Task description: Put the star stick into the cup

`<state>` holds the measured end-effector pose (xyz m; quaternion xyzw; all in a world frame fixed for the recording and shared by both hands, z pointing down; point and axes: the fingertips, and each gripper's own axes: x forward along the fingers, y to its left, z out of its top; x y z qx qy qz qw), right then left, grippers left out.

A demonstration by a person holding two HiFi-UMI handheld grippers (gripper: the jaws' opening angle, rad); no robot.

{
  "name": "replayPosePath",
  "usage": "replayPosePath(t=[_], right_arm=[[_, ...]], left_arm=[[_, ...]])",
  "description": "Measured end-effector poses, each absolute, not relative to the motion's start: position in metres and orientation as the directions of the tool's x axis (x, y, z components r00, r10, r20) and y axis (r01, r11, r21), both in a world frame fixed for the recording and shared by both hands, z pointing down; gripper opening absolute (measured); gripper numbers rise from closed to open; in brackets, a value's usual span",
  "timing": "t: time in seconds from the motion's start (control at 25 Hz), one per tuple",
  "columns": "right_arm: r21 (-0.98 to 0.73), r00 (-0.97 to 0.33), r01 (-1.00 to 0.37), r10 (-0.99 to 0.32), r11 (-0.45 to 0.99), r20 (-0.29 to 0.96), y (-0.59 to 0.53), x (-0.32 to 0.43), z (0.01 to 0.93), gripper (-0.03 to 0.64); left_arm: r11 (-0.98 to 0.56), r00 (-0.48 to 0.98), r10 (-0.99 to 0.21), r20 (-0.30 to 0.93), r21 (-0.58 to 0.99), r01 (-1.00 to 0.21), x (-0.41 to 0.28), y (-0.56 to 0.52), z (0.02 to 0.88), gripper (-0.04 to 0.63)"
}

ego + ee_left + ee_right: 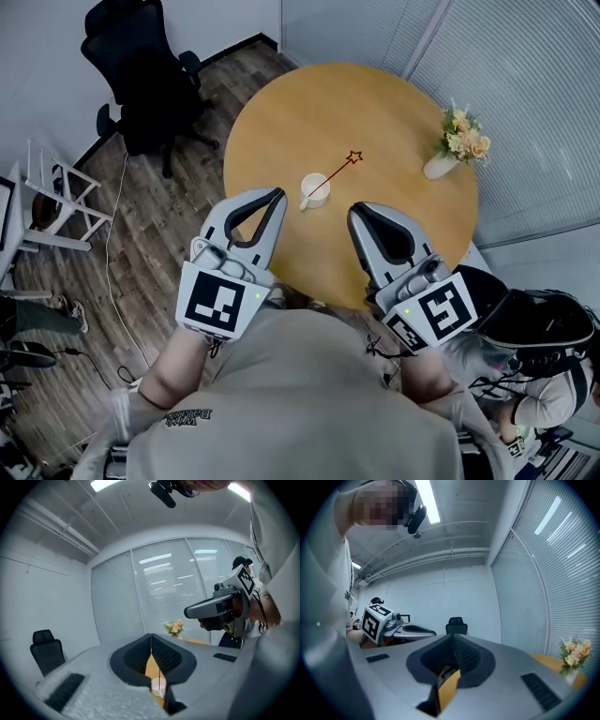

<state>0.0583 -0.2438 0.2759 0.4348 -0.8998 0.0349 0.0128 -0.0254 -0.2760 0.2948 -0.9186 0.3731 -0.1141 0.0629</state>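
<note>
A white cup [313, 190] stands on the round wooden table [281, 112], near its front edge. The thin red star stick [335, 174] stands in the cup and leans to the far right, star end up. My left gripper [278, 194] is shut and empty, held just left of the cup at the table's edge. My right gripper [354, 211] is shut and empty too, just right of the cup. In the left gripper view the cup [158, 686] and stick [159, 676] show below the closed jaws of that gripper [151, 637]. The right gripper view shows only its gripper's [452, 638] closed jaws and a strip of table.
A vase of flowers [458, 142] stands at the table's far right. A black office chair [141, 75] is at the far left on the wood floor, with a white rack [47, 192] nearer. Another person [534, 347] sits at the right.
</note>
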Motion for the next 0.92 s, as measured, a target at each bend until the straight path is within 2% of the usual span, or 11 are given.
replayPosePath(t=[0.24,0.44,0.92], right_arm=[[-0.042,-0.614,-0.789,-0.788,0.612,0.052,-0.224,0.057,0.276,0.04],[-0.054,-0.613,-0.79,-0.79,0.611,0.028,-0.229,0.076,0.306,0.04],[-0.061,-0.62,-0.783,-0.784,0.618,0.017,-0.223,0.071,0.296,0.039]], left_arm=[[-0.721,0.706,-0.691,0.157,-0.217,-0.657,-0.027,-0.256,0.295,0.023],[-0.722,0.702,-0.689,0.184,-0.262,-0.64,-0.012,-0.264,0.332,0.021],[-0.725,0.705,-0.686,0.178,-0.252,-0.641,-0.013,-0.263,0.329,0.021]])
